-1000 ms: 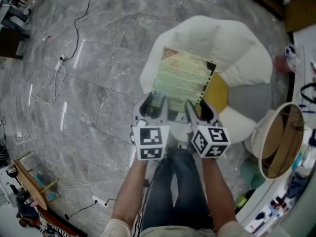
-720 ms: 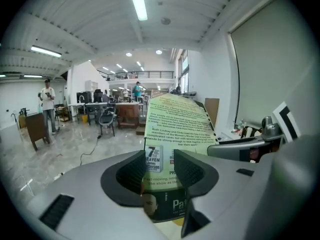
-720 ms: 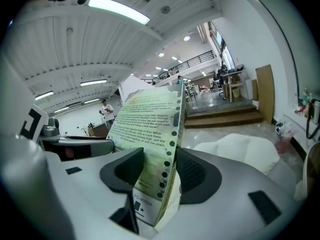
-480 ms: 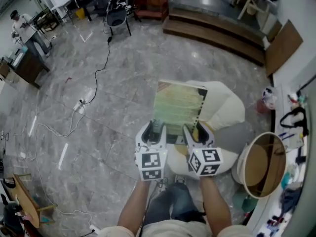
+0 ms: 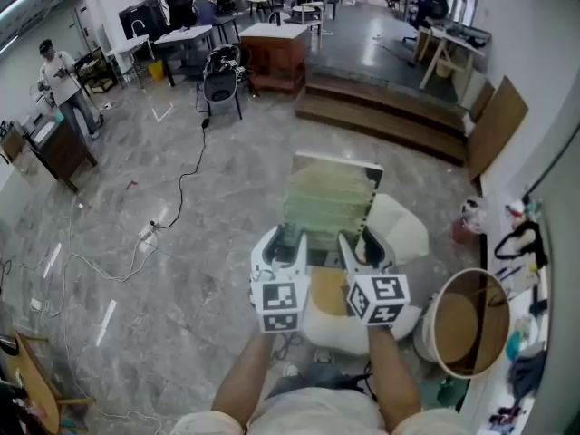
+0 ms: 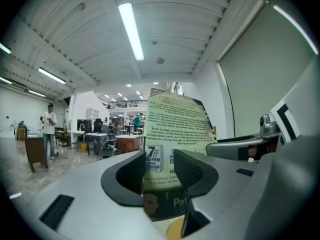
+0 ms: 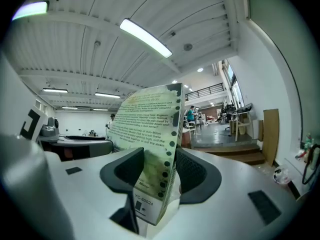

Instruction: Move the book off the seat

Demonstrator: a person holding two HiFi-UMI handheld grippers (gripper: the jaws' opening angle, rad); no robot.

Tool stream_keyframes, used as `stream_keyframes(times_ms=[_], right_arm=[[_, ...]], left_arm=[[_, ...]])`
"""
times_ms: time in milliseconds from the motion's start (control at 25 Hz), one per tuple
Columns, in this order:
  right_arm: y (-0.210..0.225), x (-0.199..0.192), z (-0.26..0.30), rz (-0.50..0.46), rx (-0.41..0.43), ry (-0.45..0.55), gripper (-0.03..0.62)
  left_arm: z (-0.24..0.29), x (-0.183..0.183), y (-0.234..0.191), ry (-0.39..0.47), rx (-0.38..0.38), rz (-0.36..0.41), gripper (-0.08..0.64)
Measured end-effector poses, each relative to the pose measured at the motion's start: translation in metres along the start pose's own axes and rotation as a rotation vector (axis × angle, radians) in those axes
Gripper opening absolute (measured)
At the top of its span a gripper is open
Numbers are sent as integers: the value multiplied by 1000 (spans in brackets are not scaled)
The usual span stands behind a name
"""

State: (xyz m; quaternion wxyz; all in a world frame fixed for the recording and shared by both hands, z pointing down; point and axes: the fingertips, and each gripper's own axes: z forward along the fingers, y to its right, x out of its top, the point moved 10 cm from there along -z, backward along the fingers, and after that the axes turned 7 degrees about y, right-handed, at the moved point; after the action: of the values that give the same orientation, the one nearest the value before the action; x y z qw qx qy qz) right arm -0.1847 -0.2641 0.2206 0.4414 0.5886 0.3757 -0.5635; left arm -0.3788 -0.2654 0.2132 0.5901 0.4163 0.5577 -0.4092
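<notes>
Two grips: my left gripper (image 5: pixel 288 240) and right gripper (image 5: pixel 355 241) pinched the paperback (image 5: pixel 331 198) by its lower edge.
Risk: top-heavy, it might topple onto the beanbag (image 5: pixel 403 229).

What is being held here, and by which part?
The book, clamped at its lower edge by both: the left gripper near one corner, the right gripper at the spine-side corner.

The book (image 5: pixel 328 202) stands in the left tool (image 5: pixel 288 236) and right tool (image 5: pixel 358 241), over the seat (image 5: pixel 404 230).
</notes>
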Motion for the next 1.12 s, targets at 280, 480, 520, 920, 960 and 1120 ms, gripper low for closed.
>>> stream_keyframes(times_ms=[280, 480, 520, 920, 960, 1120], right_arm=[[-3, 20, -15, -31, -41, 36, 210], [3, 27, -37, -49, -87, 50, 210], [4, 27, -41, -49, -100, 54, 209], [46, 35, -103, -51, -270, 80, 209], [54, 36, -113, -52, -292, 86, 209], [87, 39, -157, -47, -374, 106, 209]], left_arm=[[-6, 17, 5, 45, -43, 5, 179], [-10, 19, 21, 61, -92, -5, 178], [-10, 20, 23, 65, -104, -5, 178], [-1, 26, 91, 82, -268, -7, 176], [0, 28, 103, 87, -289, -5, 176], [2, 32, 156, 97, -374, 9, 176]])
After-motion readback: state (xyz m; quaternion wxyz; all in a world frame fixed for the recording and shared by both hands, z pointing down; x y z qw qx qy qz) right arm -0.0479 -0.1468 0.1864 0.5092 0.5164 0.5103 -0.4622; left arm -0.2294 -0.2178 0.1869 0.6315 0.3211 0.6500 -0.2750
